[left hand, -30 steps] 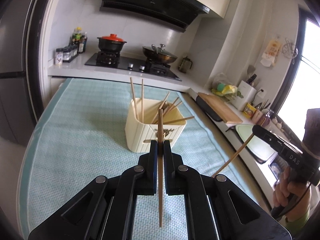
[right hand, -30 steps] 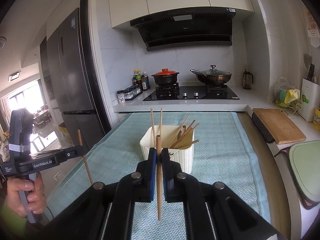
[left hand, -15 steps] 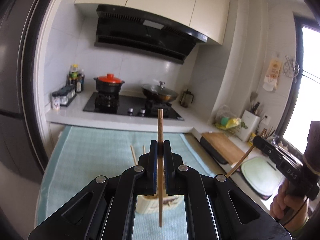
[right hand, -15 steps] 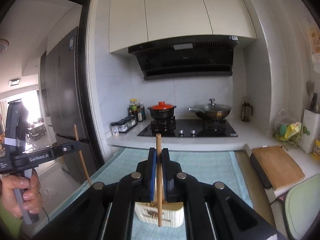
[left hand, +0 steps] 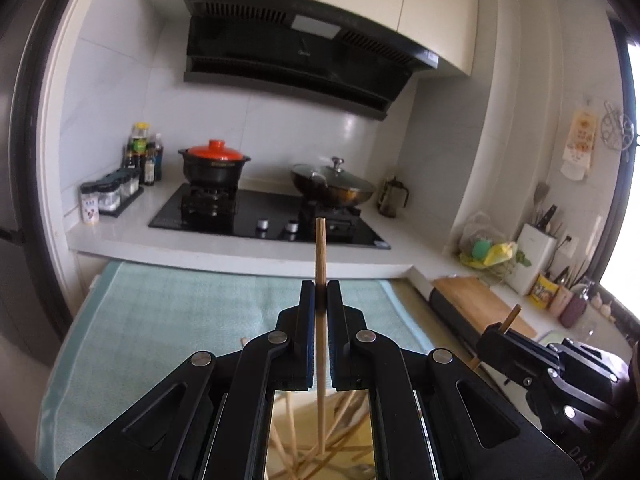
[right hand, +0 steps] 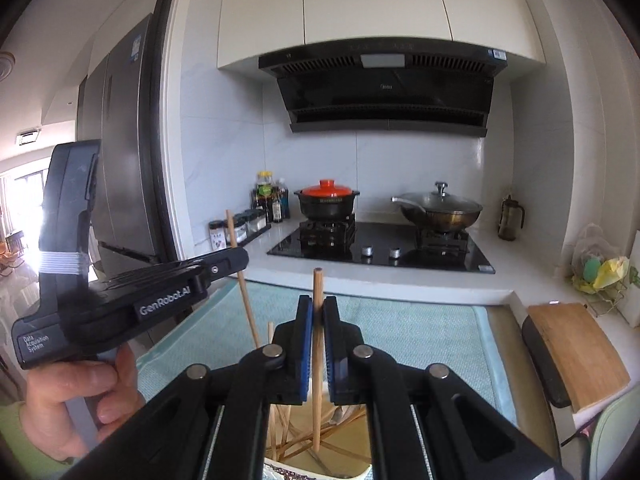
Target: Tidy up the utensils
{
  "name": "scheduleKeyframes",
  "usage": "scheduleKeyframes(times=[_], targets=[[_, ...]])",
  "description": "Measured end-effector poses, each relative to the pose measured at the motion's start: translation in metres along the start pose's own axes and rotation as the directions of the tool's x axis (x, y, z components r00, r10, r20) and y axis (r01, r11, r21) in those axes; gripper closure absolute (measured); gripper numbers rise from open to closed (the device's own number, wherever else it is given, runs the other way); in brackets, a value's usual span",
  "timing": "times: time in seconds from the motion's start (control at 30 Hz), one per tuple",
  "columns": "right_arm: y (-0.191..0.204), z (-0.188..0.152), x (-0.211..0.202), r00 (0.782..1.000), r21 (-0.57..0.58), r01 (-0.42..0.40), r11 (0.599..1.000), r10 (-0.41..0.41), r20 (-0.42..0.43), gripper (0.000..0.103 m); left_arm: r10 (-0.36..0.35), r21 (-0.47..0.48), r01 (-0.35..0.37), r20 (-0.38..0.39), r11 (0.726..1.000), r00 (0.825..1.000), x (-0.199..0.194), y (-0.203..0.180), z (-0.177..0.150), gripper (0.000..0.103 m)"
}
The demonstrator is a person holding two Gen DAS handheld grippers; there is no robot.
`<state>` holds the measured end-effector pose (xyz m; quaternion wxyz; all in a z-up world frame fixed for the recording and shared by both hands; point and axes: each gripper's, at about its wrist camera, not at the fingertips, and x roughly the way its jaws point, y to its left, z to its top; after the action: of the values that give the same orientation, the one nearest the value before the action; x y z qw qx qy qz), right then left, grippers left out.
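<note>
Left tool (left hand: 320,294), right tool (right hand: 318,308): each clamped on upright chopstick (left hand: 320,252), tips over holder (right hand: 320,468) at lower centre (for dropping in, presumably).

Both tools are matte black plastic with angular linkage arms joined by round silver pivot screws. The right tool (right hand: 319,312) has blue pads on its inner finger faces; the left tool (left hand: 321,300) has dark ones. Seen from the right wrist, the left tool's body carries white lettering, "GenRobot.AI" and "Data Acquisition System", and a band of white tape round its upright block. The hand (right hand: 76,400) gripping it wears a light green sleeve (right hand: 16,444).
</note>
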<state>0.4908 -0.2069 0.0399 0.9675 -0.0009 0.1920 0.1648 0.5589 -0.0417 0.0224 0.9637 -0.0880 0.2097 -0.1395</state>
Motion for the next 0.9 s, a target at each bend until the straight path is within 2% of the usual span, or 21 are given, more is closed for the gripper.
scheduleKeyframes(times=[0.13, 0.27, 0.33, 0.37, 0.4, 0.43, 0.47, 0.5, 0.57, 0.67, 0.73, 0.9], targets=[[-0.011, -0.026, 0.038, 0.985, 0.058, -0.045, 0.997, 0.054, -0.161, 0.097, -0.004, -0.014, 0.002, -0.112, 1.0, 0.994, 0.032, 0.009, -0.029, 0.1], [-0.02, -0.043, 0.074, 0.962, 0.101, -0.038, 0.994, 0.064, -0.266, 0.096, 0.023, -0.047, -0.033, -0.201, 0.998, 0.979, 0.052, 0.019, -0.043, 0.097], [-0.029, -0.045, 0.086, 0.954, 0.142, -0.024, 0.99, 0.065, -0.292, 0.093, 0.031, -0.056, -0.043, -0.205, 0.998, 0.978, 0.049, 0.023, -0.043, 0.077], [-0.032, -0.043, 0.088, 0.955, 0.151, -0.014, 0.988, 0.058, -0.292, 0.09, 0.048, -0.046, -0.058, -0.19, 0.997, 0.981, 0.043, 0.024, -0.042, 0.055], [-0.034, -0.04, 0.086, 0.958, 0.156, -0.004, 0.988, 0.048, -0.283, 0.074, 0.072, -0.031, -0.078, -0.167, 0.996, 0.983, 0.035, 0.025, -0.039, 0.034], [-0.037, -0.037, 0.081, 0.964, 0.163, 0.002, 0.987, 0.041, -0.263, 0.051, 0.091, -0.013, -0.093, -0.134, 0.996, 0.987, 0.024, 0.024, -0.037, 0.027], [-0.038, -0.033, 0.073, 0.971, 0.167, 0.005, 0.986, 0.035, -0.236, 0.04, 0.103, 0.01, -0.103, -0.102, 0.995, 0.989, 0.012, 0.022, -0.034, 0.019], [-0.038, -0.029, 0.064, 0.978, 0.165, 0.011, 0.986, 0.024, -0.208, 0.032, 0.118, 0.032, -0.116, -0.08, 0.993, 0.99, 0.001, 0.021, -0.032, 0.012], [-0.036, -0.02, 0.045, 0.984, 0.144, 0.028, 0.989, -0.002, -0.177, 0.032, 0.165, 0.072, -0.162, -0.044, 0.984, 0.985, -0.022, 0.017, -0.031, 0.001], [-0.03, -0.012, 0.016, 0.989, 0.112, 0.065, 0.992, -0.049, -0.141, 0.03, 0.237, 0.118, -0.234, -0.011, 0.965, 0.971, -0.055, 0.011, -0.037, 0.001], [-0.024, -0.011, -0.006, 0.991, 0.1, 0.087, 0.991, -0.076, -0.109, 0.022, 0.291, 0.143, -0.288, -0.005, 0.947, 0.957, -0.074, 0.006, -0.044, 0.001], [0.001, -0.023, -0.068, 0.995, 0.075, 0.09, 0.993, -0.086, -0.053, 0.017, 0.444, 0.221, -0.446, 0.062, 0.867, 0.894, -0.131, -0.02, -0.075, 0.001]])
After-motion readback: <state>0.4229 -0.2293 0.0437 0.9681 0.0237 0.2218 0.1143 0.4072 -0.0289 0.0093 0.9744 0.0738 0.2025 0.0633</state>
